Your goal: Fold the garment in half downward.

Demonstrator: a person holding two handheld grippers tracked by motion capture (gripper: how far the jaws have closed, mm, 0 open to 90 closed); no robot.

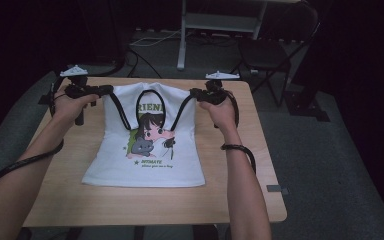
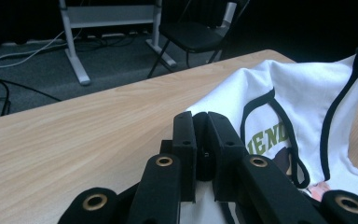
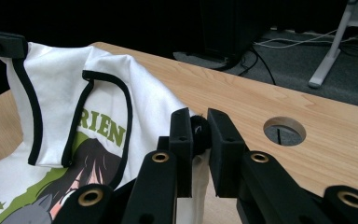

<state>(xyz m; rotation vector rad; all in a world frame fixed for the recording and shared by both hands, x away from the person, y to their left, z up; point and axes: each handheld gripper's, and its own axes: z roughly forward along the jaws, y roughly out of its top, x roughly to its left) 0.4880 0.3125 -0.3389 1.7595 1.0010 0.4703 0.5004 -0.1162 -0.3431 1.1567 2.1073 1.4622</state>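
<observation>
Wooden table (image 1: 55, 200): bears a white tank top (image 1: 150, 165) w/ black trim & cartoon print, hem flat on the tabletop near the centre, shoulder end lifted off the wood. L gripper (image 1: 107, 91): jaws clamped on the top's left shoulder strap; cloth pinched between pads, per left gripper view (image 2: 204, 140). R gripper (image 1: 194, 93): jaws likewise clenched on the right strap (image 3: 198, 135). Cable hole (image 3: 284, 131) in tabletop just beside R jaws.

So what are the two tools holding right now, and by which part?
Both hold the white tank top by its shoulder straps: the left tool pinches one black-trimmed strap, the right tool the other, with the hem resting on the table.
</observation>
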